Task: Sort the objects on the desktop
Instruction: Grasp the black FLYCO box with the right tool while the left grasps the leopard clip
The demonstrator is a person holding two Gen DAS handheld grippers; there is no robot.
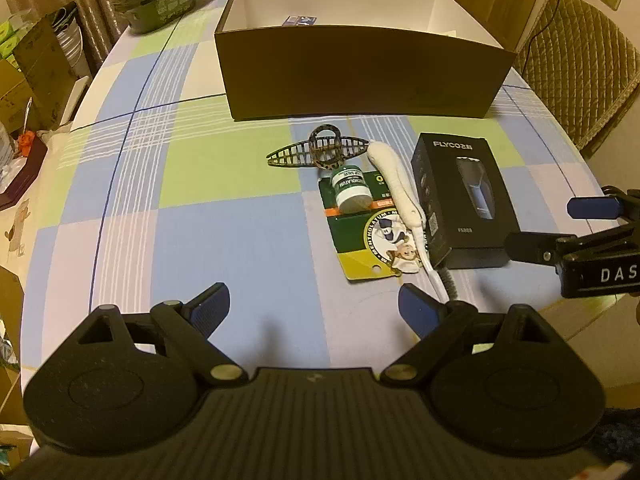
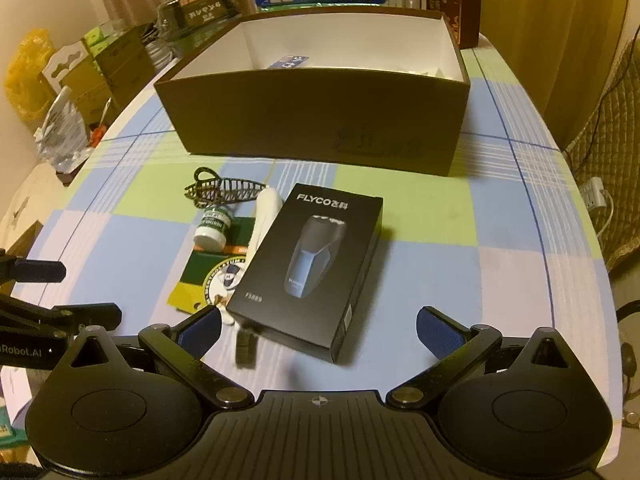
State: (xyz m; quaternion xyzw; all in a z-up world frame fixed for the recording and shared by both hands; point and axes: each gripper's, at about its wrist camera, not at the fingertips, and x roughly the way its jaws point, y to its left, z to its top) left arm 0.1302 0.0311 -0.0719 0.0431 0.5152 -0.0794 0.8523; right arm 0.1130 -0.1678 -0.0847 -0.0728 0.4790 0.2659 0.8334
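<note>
Behind the small things sits the big box, at 12 o'clock; its tall front wall hides most of what is inside. The black shaver box lies on the table between the wide-open right gripper, covering part of the white brush beside the jar and clip. The left gripper is wide open too, holding nothing.

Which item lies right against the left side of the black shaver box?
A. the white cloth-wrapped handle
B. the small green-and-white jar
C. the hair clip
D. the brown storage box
A: the white handle runs along the left edge of the shaver box, while the hair clip and jar lie further left and the brown box stands apart behind.
</note>
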